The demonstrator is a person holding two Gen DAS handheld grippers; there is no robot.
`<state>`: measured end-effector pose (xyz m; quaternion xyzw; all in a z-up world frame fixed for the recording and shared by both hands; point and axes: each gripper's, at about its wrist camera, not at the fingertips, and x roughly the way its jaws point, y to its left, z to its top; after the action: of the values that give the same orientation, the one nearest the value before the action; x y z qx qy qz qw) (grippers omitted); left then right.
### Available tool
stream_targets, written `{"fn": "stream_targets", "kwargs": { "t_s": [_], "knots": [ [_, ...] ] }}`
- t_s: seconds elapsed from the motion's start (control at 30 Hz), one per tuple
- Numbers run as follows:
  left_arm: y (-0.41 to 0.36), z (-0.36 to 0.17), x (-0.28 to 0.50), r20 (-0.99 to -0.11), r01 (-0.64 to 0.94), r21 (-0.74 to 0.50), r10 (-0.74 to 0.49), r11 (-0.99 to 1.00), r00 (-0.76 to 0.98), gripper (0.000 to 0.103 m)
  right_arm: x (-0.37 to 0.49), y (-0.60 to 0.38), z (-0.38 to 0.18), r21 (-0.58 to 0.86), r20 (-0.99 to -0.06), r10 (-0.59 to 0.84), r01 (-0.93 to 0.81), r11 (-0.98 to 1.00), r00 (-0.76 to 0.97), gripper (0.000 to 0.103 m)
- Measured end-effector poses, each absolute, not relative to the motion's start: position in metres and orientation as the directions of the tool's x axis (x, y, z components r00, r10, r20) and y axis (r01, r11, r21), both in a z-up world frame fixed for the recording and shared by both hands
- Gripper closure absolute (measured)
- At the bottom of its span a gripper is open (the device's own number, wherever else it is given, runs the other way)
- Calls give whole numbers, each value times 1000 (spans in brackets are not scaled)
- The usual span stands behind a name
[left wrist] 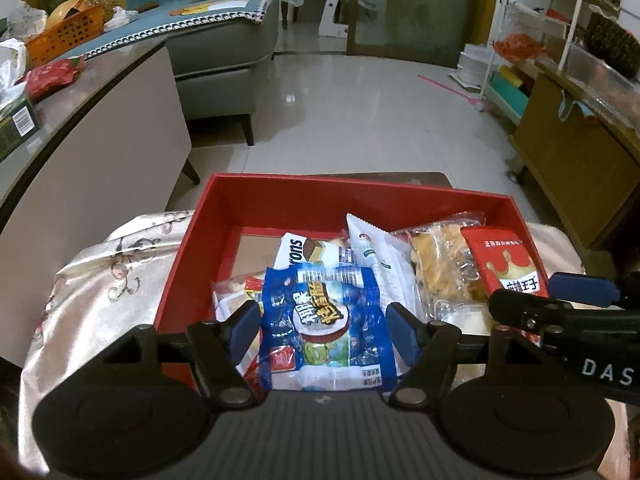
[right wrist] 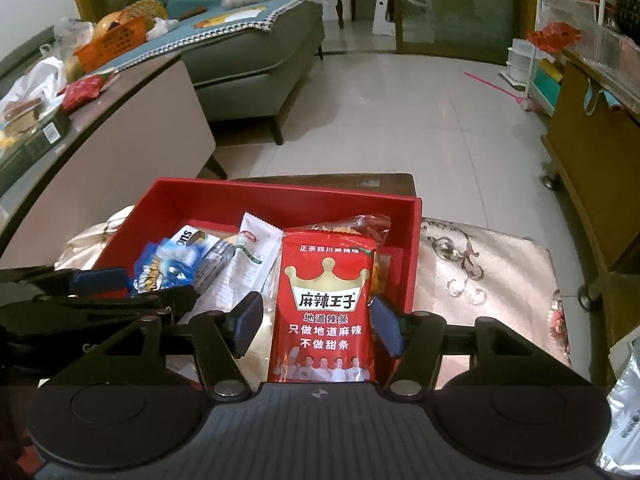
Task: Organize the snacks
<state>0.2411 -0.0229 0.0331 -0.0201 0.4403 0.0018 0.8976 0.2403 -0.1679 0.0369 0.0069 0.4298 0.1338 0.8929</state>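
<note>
1. the blue snack packet point(left wrist: 324, 320) lies between the left gripper point(left wrist: 324, 332) jaws, long axis running away from the camera, over the red box point(left wrist: 360, 196).
2. left jaws half-wide; whether the pads press the packet, i cannot tell.
3. the red spicy-strip pouch point(right wrist: 326, 308) stands lengthwise between the right gripper point(right wrist: 320, 326) jaws, which look clear of its edges.
4. both grippers tilt down into the box, side by side.

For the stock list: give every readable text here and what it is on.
"麻辣王子", "地道辣条", "只做地道麻辣", "不做甜条": red packet.
"正宗四川麻辣": red packet, top, small.
"DAS", cut off: right gripper body.
"ons", cut off: wafer packet.
Blue packet: upside down, unreadable.
White sachet and barcodes: too small.
</note>
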Motion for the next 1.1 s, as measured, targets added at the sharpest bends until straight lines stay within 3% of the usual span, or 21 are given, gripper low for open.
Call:
{"fn": "stream_targets", "kwargs": {
  "t_s": [0.2,0.37,0.43,0.67,1.1],
  "knots": [
    [-11,49,233,-769,-25,-77,-44,997,638,39,231,-175,50,139,-744,253,-227,964,619,35],
    [6,58,217,-769,-49,-220,-142,974,624,35,211,-176,65,158,-724,273,-233,960,633,34],
    [8,60,207,-774,-53,-243,-160,969,613,35,201,-174,70,157,-721,278,-242,958,635,27],
    [4,60,165,-787,-75,-190,-106,979,608,34,161,-177,76,131,-731,241,-215,968,639,27],
    [-15,64,86,-760,-52,-74,-22,996,649,19,97,-179,70,149,-749,249,-210,966,614,26]
  ]
}}
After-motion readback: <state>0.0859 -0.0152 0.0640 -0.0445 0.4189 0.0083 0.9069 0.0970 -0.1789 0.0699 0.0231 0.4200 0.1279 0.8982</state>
